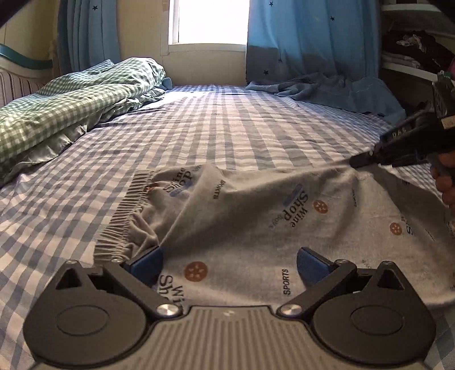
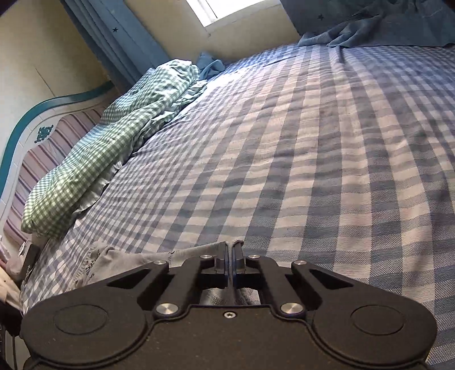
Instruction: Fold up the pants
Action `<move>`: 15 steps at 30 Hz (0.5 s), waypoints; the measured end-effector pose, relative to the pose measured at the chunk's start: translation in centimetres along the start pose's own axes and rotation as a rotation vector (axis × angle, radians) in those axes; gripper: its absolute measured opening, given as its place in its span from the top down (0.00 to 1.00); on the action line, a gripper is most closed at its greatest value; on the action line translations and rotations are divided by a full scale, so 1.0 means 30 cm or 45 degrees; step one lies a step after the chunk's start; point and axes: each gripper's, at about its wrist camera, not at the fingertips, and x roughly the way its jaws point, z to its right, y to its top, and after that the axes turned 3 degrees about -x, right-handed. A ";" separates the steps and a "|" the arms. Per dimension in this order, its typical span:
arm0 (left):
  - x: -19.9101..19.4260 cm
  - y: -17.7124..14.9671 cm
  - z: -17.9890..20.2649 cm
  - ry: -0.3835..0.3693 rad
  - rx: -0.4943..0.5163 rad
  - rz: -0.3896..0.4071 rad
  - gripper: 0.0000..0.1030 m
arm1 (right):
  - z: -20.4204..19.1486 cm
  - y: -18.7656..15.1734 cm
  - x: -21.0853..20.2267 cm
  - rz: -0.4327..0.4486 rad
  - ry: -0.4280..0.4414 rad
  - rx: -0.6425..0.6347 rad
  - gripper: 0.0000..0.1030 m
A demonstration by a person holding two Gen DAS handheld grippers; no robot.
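One pair of grey printed pants [image 1: 256, 216] is lying on the blue-and-white checked bed sheet [image 1: 227, 128], in the near part of the bed; every other place here is given relative to these pants. Their gathered elastic waistband [image 1: 125, 216] is forming the edge on the headboard side. Two grippers are appearing. The left gripper [image 1: 229, 263] is hovering over the nearest part of the pants with its two blue-padded fingers [image 1: 148, 263] standing wide apart, the fabric lying flat beneath them and neither pad pressing on it. The right gripper [image 2: 231, 256] is reaching in at the end of the pants opposite the waistband, its two fingers closed together and pinching a thin fold of the grey fabric, which is being drawn up into a taut ridge. One hand [image 1: 445, 182] is showing behind that gripper. One green gingham quilt [image 1: 71, 108] is lying bunched beyond the waistband, well apart from the pants. Two blue star-printed curtains [image 1: 312, 37] are hanging at the far wall, flanking one bright window [image 1: 209, 22].
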 end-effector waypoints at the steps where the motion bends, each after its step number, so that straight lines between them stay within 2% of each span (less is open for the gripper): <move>1: -0.014 0.021 -0.015 0.002 -0.016 0.025 0.00 | 0.001 -0.008 0.008 -0.011 -0.019 -0.014 0.99; 3: -0.033 0.066 -0.043 0.010 -0.052 0.080 0.00 | -0.008 -0.018 0.007 -0.004 -0.062 -0.056 0.86; 5: -0.031 0.117 -0.059 0.026 -0.080 0.110 0.00 | -0.025 -0.027 -0.023 0.050 -0.111 -0.095 0.57; 7: -0.002 0.168 -0.056 0.022 -0.059 0.130 0.00 | -0.042 -0.049 -0.084 0.137 -0.141 -0.122 0.49; 9: 0.067 0.198 -0.041 0.057 -0.012 0.105 0.00 | -0.073 -0.089 -0.137 0.191 -0.210 -0.180 0.39; 11: 0.143 0.196 -0.023 0.123 0.034 0.055 0.00 | -0.104 -0.159 -0.191 0.220 -0.296 -0.258 0.25; 15: 0.215 0.151 -0.016 0.201 0.100 0.011 0.00 | -0.129 -0.349 -0.312 0.267 -0.488 -0.429 0.13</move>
